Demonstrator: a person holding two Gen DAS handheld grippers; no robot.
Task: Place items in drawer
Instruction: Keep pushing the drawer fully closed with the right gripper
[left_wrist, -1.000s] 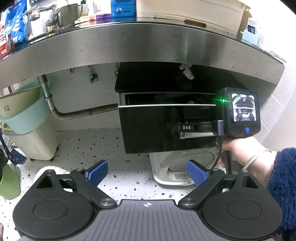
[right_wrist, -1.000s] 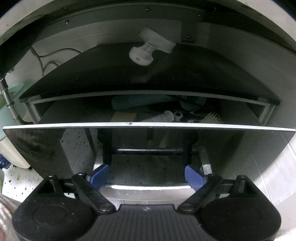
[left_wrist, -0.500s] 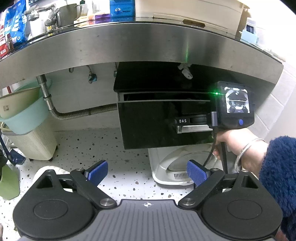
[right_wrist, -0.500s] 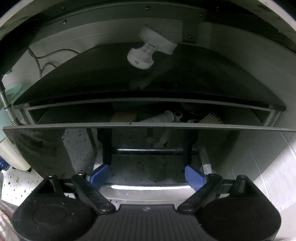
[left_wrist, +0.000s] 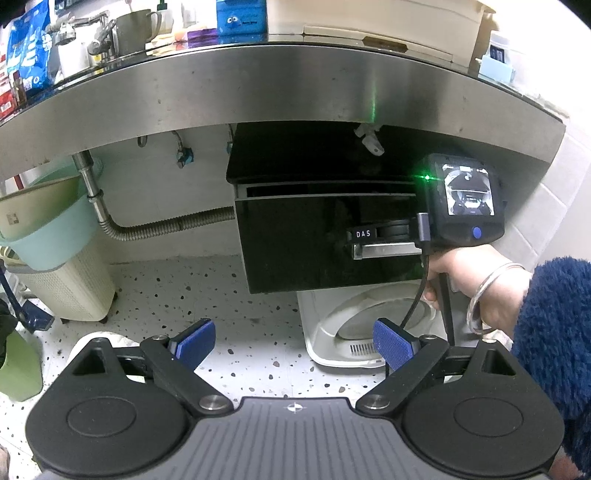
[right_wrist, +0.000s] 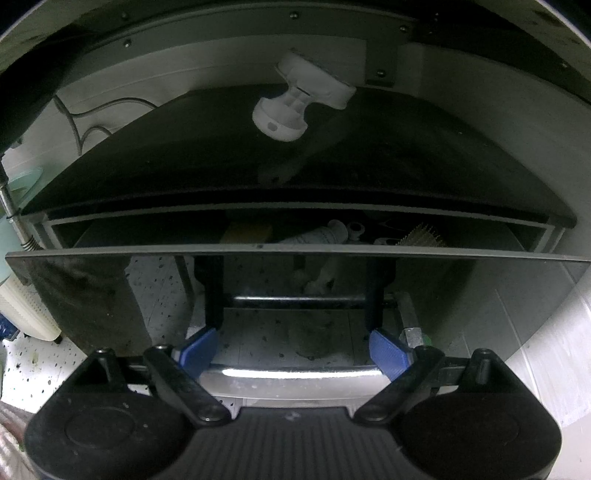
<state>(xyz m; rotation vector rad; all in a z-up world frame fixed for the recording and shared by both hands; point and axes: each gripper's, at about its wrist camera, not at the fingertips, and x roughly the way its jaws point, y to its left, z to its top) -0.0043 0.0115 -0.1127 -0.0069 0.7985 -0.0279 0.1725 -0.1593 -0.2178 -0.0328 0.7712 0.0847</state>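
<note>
Right tongs (right_wrist: 293, 349) spread wide against the glossy black drawer (right_wrist: 295, 291), barely ajar; left tongs (left_wrist: 293, 341) wide, empty.

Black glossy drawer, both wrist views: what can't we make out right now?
- Black glossy drawer contents: right wrist view shows only a slit; a white tube and bristle brush peek out.
- Right gripper contact with the chrome handle: unclear.
- Left wrist view: the handset hides its fingers.

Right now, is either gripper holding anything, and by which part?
Neither grips anything. The left gripper hangs open over the floor. The right gripper is open, its fingers straddling the drawer handle, not clamped on it.
</note>
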